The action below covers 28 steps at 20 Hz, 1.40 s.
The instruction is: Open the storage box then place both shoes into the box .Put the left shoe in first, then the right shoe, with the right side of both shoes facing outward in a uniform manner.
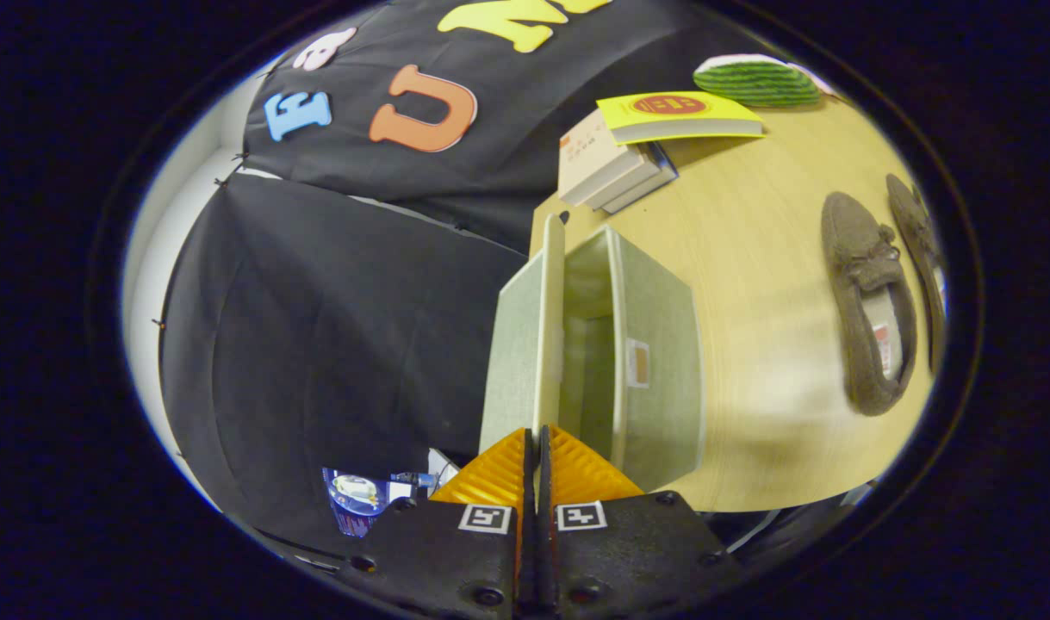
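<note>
**Lid edge pinched, box standing open**

The gripper [537, 465] is seen with its fingers drawn narrow, nearly closed, on the near edge of the lid [525, 344] of the storage box [654, 362]. The lid is raised upright at the box's left side, and the pale interior is exposed. Two brown shoes [869, 301] are laid side by side on the wooden table [766, 250], well apart to the box's right. Stacked books [628, 146] are placed beyond the box.
</note>
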Available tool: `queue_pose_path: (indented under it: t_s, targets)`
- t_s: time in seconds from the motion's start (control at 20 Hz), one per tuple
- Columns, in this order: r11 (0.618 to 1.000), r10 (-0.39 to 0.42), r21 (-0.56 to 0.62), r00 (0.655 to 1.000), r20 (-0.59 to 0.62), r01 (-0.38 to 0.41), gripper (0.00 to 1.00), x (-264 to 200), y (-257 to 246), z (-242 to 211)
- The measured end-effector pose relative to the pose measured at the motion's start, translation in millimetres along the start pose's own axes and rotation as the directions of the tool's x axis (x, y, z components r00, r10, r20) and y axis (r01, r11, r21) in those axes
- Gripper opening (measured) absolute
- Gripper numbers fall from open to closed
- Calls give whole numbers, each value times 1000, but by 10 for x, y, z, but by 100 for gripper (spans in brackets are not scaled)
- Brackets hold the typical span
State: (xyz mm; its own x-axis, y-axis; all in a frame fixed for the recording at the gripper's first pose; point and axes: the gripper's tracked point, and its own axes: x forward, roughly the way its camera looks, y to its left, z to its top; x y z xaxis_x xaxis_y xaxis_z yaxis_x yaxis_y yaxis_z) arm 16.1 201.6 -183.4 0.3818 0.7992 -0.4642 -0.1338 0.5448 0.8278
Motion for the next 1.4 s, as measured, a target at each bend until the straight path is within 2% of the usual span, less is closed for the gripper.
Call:
queue_pose_path:
  t_s: [0.15,0.3,0.5,0.6,0.8,0.85,1.0,1.15,1.4]
  targets:
    - [995,73,-66,997,13,-72,6,-17,581,87]
    - [970,136,-203,991,-11,-136,6,129,1125,23]
    - [933,166,-311,984,-71,-180,6,515,1620,-151]
    - [912,159,-369,983,-92,-181,9,706,1789,-182]
    - [859,153,-474,980,-125,-195,25,813,2035,-242]
    - [851,147,-490,981,-123,-189,40,838,2053,-234]
    - [824,123,-547,989,-80,-146,65,814,2048,-169]
    - [812,111,-574,994,-23,-104,93,569,1982,-45]
    - [763,50,-643,985,164,69,93,-38,1709,313]
